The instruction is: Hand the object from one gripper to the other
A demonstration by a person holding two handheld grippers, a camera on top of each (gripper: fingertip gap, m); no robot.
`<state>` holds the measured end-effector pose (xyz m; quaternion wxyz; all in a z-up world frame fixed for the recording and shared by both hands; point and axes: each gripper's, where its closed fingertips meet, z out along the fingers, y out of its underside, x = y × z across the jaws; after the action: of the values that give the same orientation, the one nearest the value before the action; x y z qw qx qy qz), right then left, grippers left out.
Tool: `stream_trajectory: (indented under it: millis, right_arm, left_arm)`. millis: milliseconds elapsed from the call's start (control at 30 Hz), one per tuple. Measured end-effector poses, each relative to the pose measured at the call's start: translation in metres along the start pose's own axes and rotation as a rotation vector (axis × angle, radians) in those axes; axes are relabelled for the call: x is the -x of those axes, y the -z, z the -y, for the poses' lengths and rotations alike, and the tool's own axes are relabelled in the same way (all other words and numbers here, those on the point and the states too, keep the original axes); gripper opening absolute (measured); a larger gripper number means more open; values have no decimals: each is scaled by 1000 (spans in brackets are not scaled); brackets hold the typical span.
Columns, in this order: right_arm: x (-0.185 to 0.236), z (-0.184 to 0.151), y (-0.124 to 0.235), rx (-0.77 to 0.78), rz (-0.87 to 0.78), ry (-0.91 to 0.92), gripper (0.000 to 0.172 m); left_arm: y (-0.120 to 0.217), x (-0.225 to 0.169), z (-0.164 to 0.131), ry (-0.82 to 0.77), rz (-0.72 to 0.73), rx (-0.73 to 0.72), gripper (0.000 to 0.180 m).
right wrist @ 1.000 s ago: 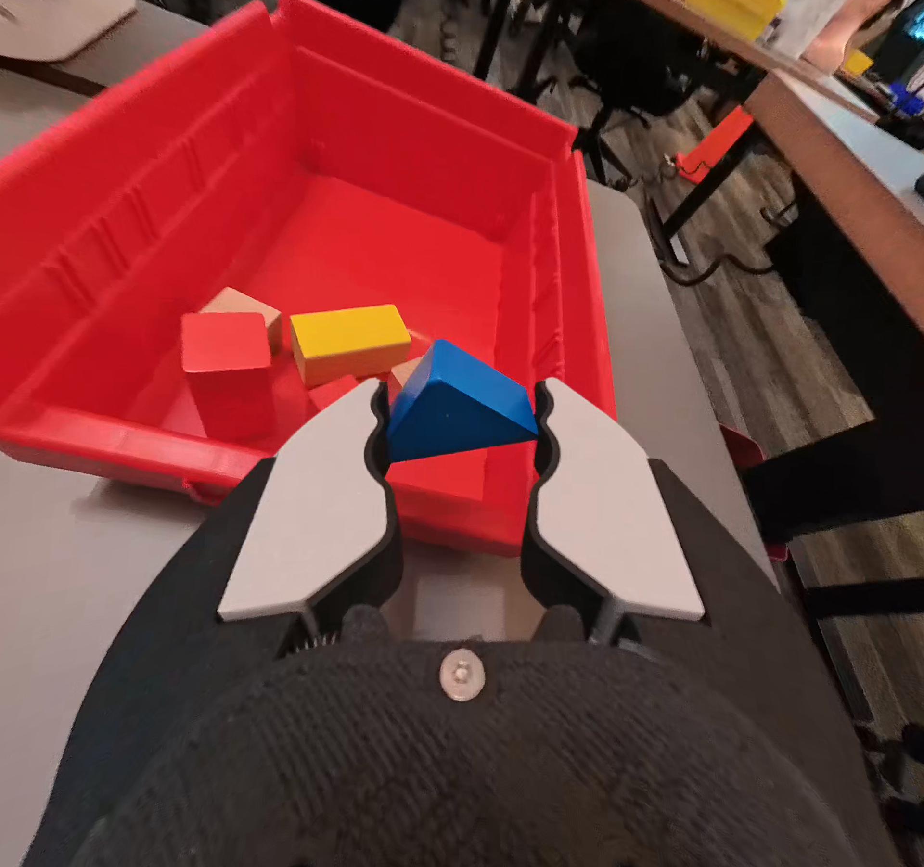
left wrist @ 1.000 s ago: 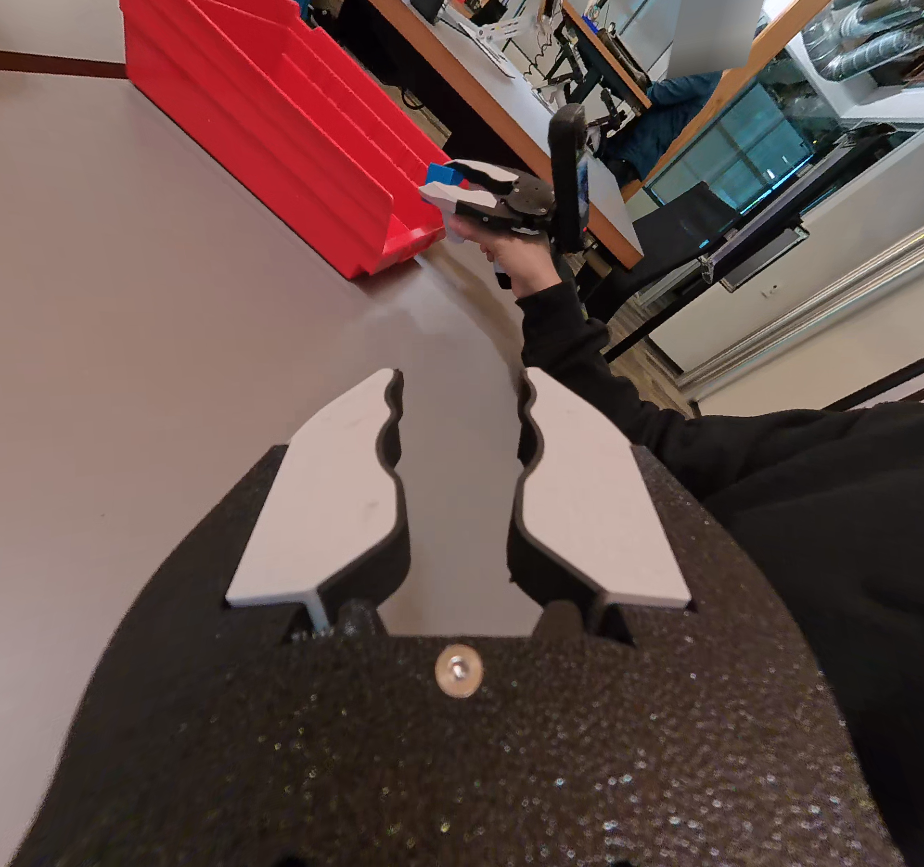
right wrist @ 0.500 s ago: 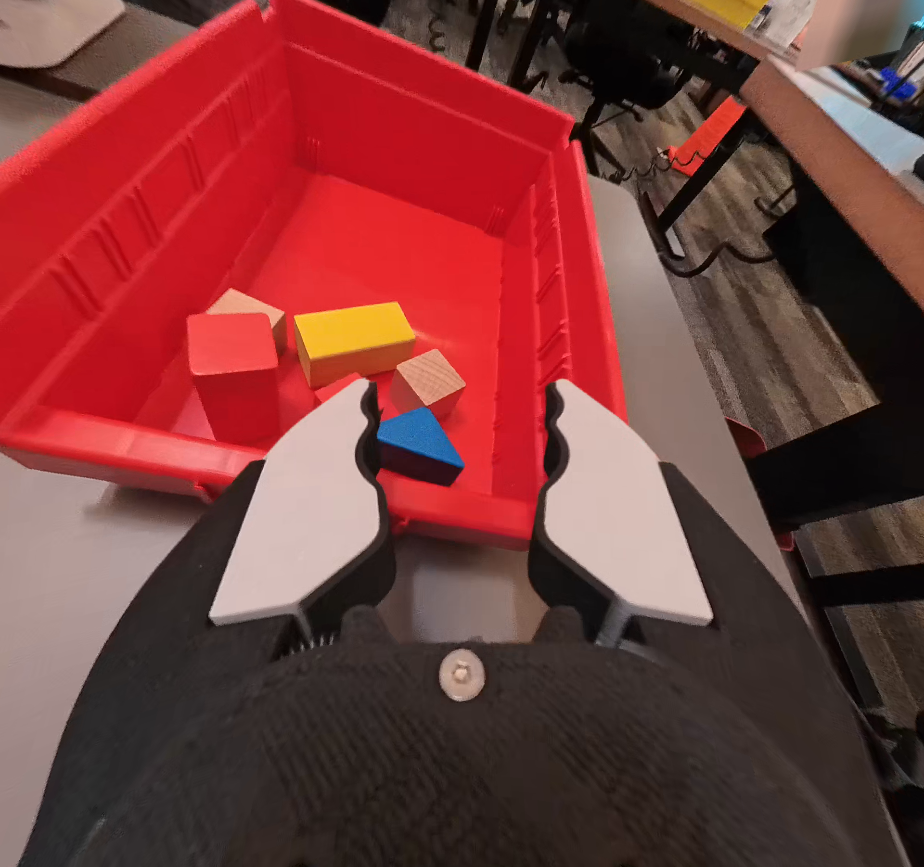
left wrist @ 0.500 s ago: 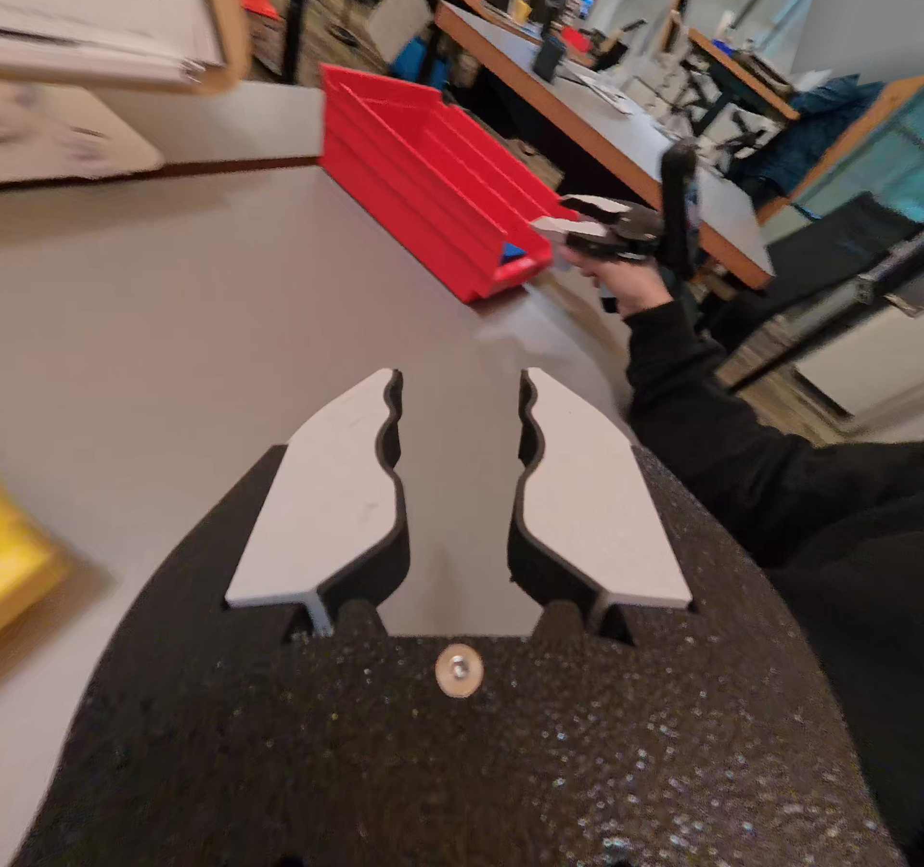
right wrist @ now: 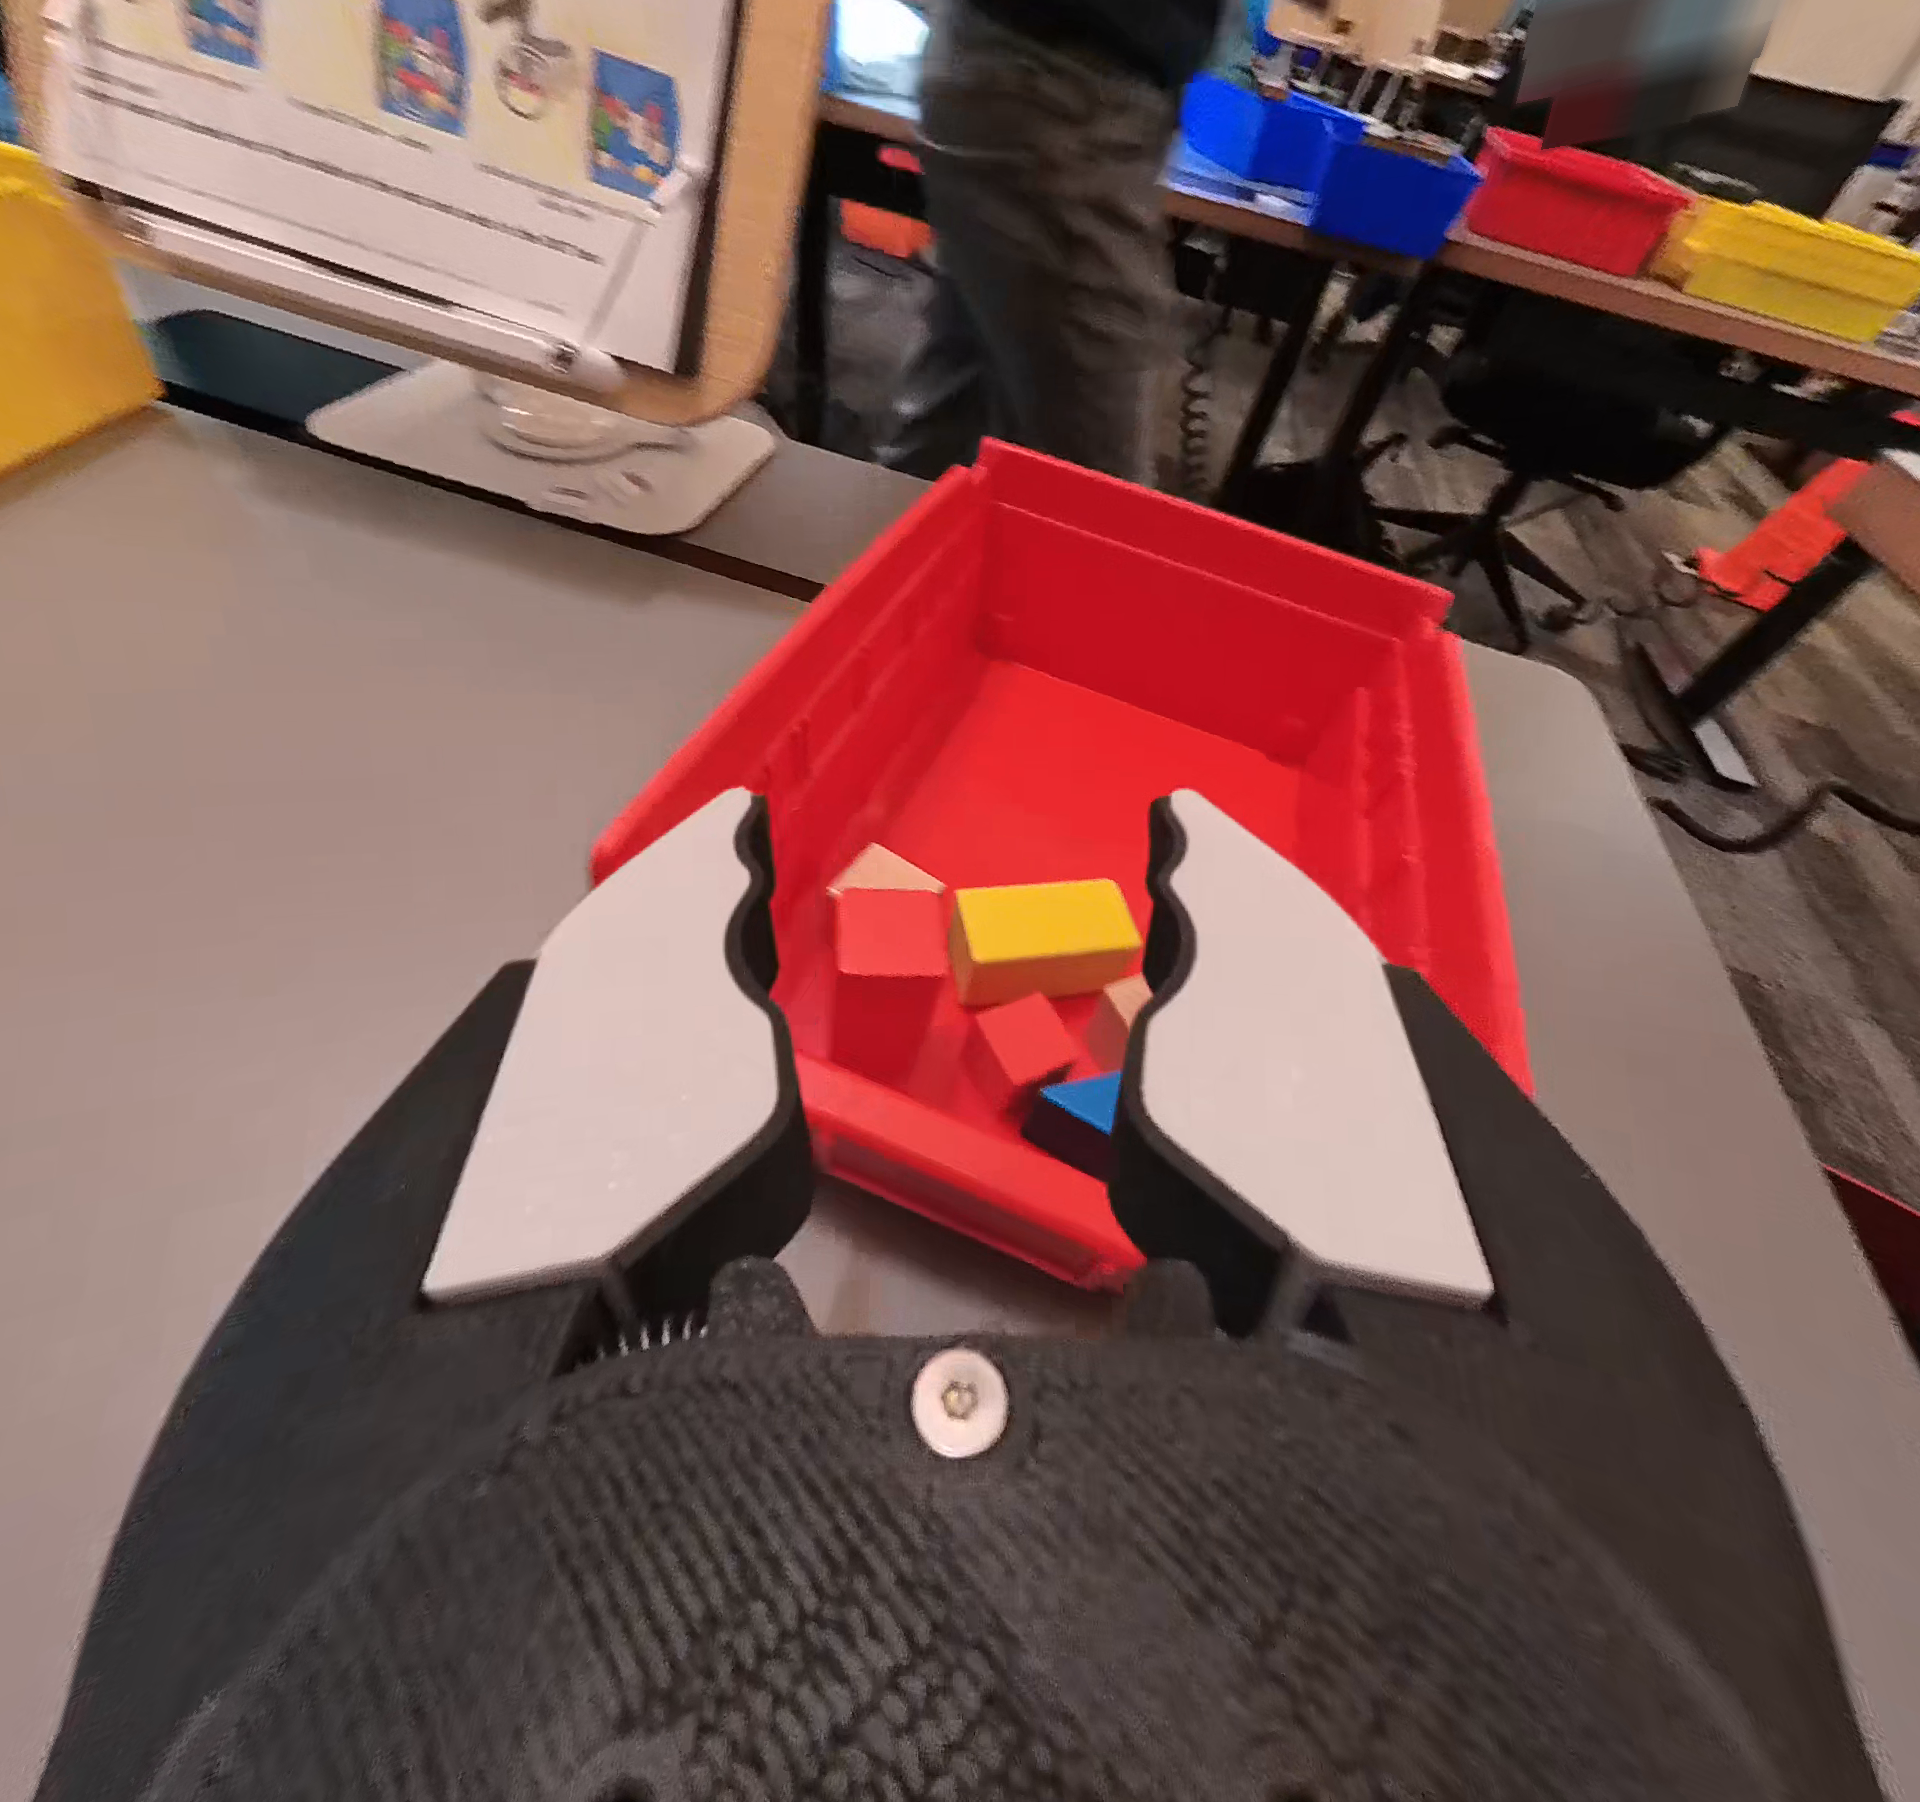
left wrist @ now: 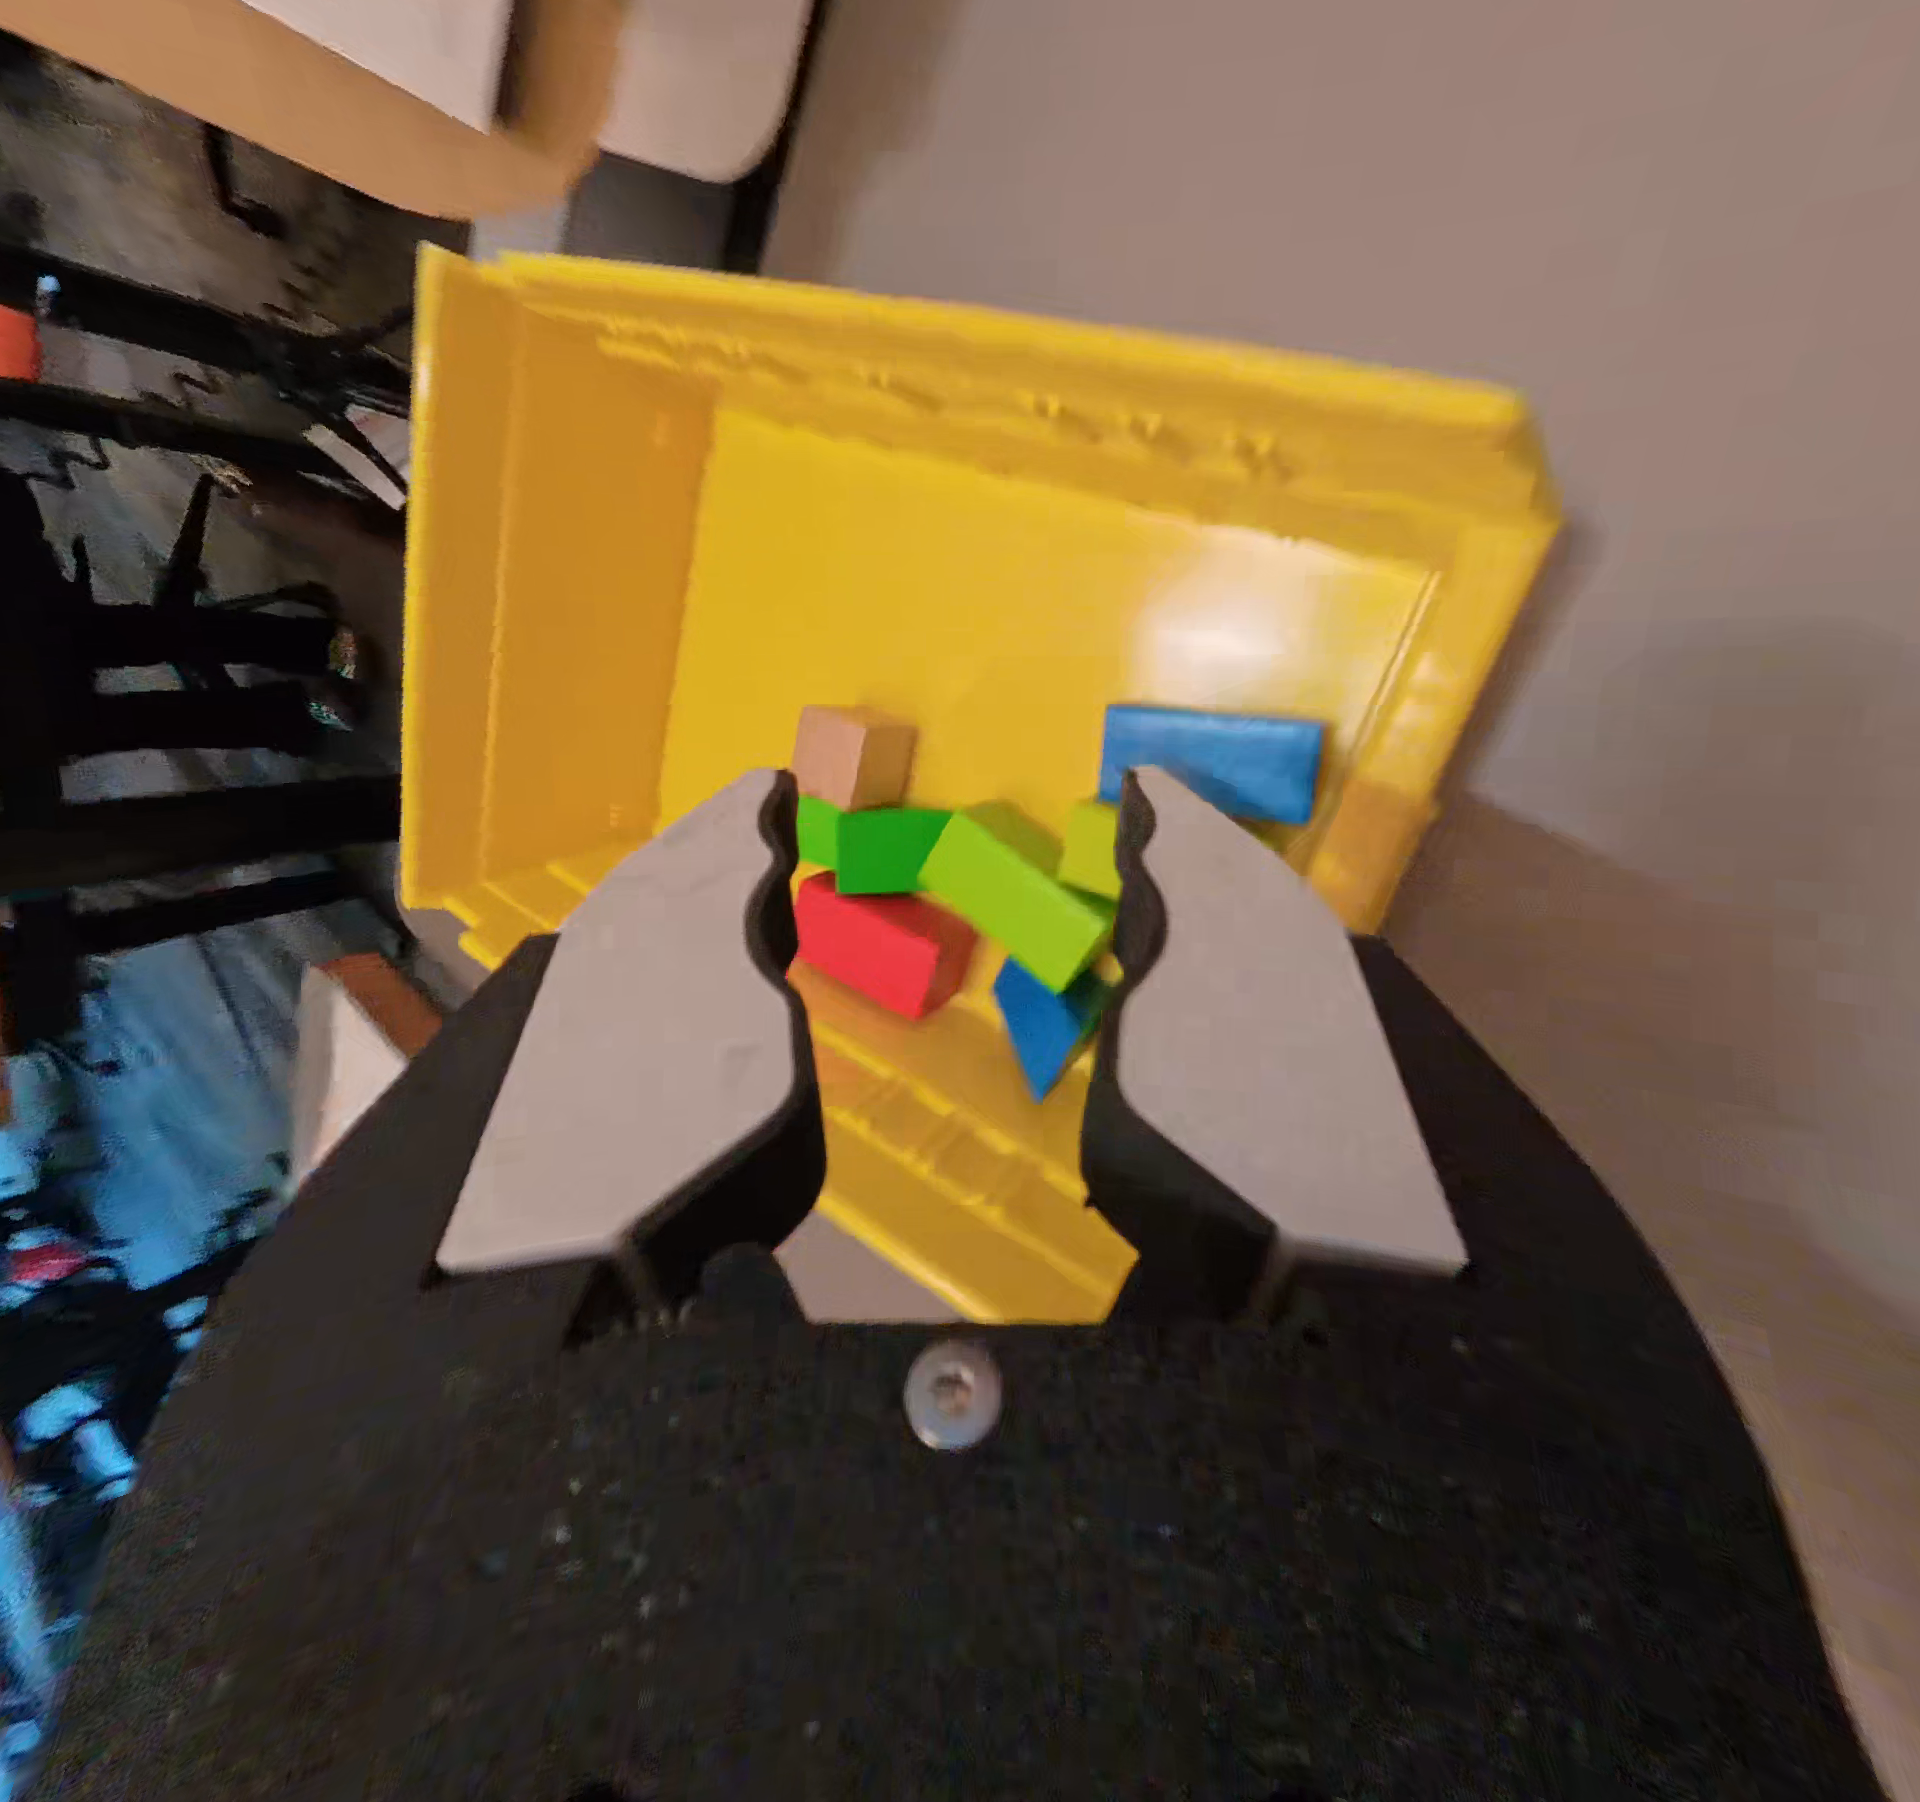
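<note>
Your left tool [left wrist: 951, 817] is released and holds nothing, poised over the yellow bin [left wrist: 582, 609], where green blocks [left wrist: 1013, 895], a red block [left wrist: 878, 942] and blue pieces lie piled. Your right tool [right wrist: 961, 817] is also released, above the red bin [right wrist: 1195, 599] on the surface [right wrist: 364, 713]. The blue wedge [right wrist: 1081, 1113] lies inside the red bin at its near wall, just beside your right finger [right wrist: 1278, 1046].

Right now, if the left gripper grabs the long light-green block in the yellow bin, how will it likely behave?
The long light-green block looks rigid and flat-sided, so probably a firm, non-rolling grip. It lies tilted across a red block and a blue one, so lifting it may shift them.
</note>
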<state>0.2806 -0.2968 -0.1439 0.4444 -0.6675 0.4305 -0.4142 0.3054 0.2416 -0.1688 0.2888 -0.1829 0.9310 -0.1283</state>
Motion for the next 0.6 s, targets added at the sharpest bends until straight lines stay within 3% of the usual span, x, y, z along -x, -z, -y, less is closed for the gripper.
stream_trajectory:
  millis: [33, 233, 600]
  right_arm:
    - [9, 4, -1, -16, 41, -6, 70]
    - [85, 27, -1, -83, 410, -104, 74]
    - [119, 21, -8, -45, 560, -160, 74]
  left_arm:
    - [-7, 4, -5, -49, -25, 35, 58]
    - [-54, 25, -25, -96, -152, 119, 63]
    - [-117, 39, -58, -146, -273, 236, 54]
